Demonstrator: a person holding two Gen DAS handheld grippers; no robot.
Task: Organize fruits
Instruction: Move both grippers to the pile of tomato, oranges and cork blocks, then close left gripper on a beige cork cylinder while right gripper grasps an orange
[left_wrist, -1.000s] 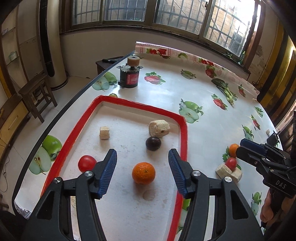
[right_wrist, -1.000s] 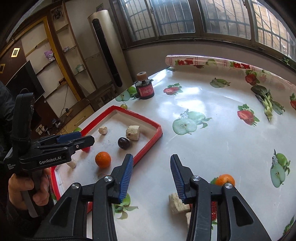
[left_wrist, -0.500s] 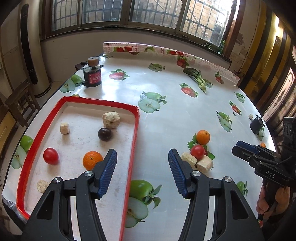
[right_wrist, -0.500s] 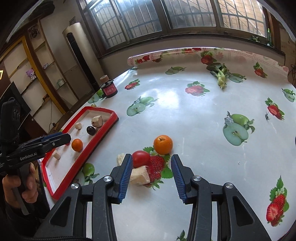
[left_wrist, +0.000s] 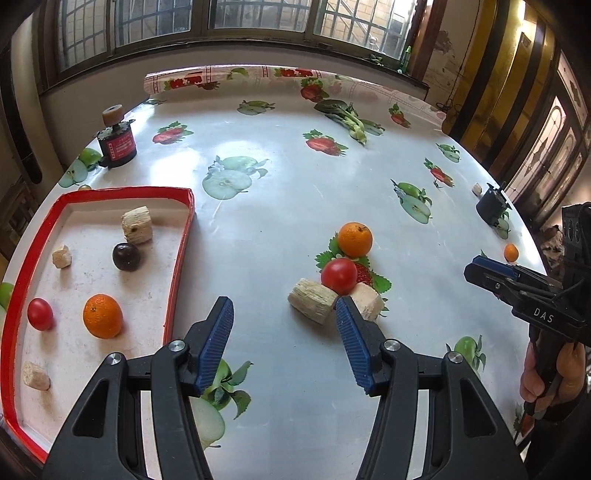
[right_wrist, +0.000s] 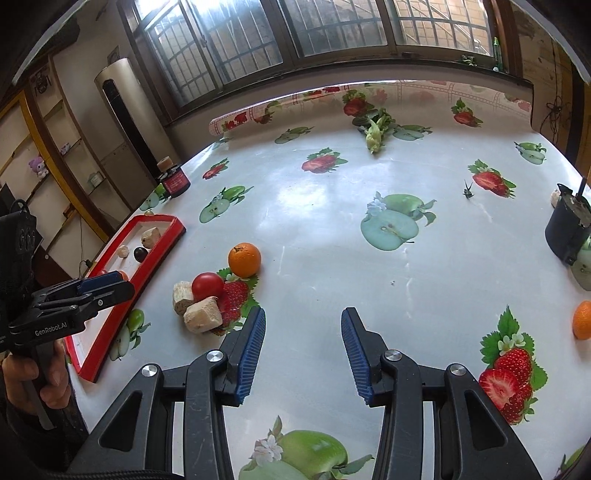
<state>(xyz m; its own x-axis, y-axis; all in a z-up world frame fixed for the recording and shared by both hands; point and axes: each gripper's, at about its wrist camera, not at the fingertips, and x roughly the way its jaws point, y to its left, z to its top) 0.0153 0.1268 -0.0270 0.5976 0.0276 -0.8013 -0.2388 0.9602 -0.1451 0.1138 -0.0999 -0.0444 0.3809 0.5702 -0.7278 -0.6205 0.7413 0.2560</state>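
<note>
Both claws hang released and empty over the counter (left_wrist: 295, 192) – left claw (left_wrist: 284, 332), right claw (right_wrist: 299, 347) – likely lining up a pick. The loose pile – orange (left_wrist: 355, 239), tomato (left_wrist: 339, 276) and two pale chunks – sits at one o'clock of the left claw, ten o'clock of the right; the tray (left_wrist: 181, 251), at nine o'clock of the left, already holds sorted fruit

tray (left_wrist: 181, 236): table's left, orange (left_wrist: 102, 316) in it | tomato (left_wrist: 338, 276): right of tray (touching blocks (left_wrist: 308, 301))
</note>
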